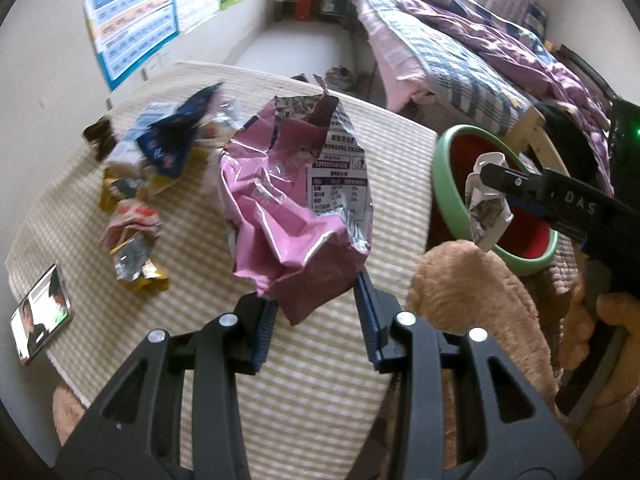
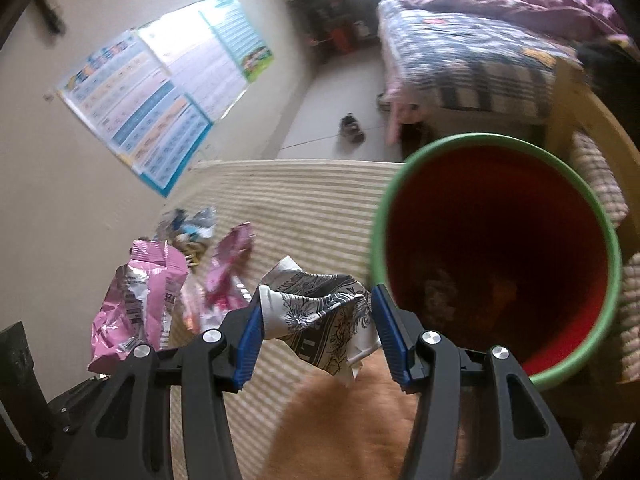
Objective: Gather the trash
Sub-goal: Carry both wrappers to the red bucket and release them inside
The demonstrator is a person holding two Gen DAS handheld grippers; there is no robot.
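My left gripper [image 1: 316, 314] is shut on the bottom corner of a crumpled pink snack bag [image 1: 288, 208], held above the striped table mat [image 1: 304, 392]. That bag [image 2: 140, 300] also shows at the left of the right wrist view. My right gripper [image 2: 320, 330] is shut on a crumpled white wrapper with black print [image 2: 320, 312], just left of the bin's rim. In the left wrist view the right gripper [image 1: 496, 192] holds this wrapper [image 1: 486, 208] over the green-rimmed red bin [image 1: 446, 200]. The bin [image 2: 378, 216] stands open with some trash at its bottom.
Several more wrappers lie in a pile [image 1: 160, 152] at the table's far left, and a crumpled one [image 1: 132, 240] lies nearer. A phone [image 1: 40, 316] rests at the left edge. A brown fluffy cloth [image 1: 472, 300] lies by the bin. A bed [image 1: 460, 60] stands behind.
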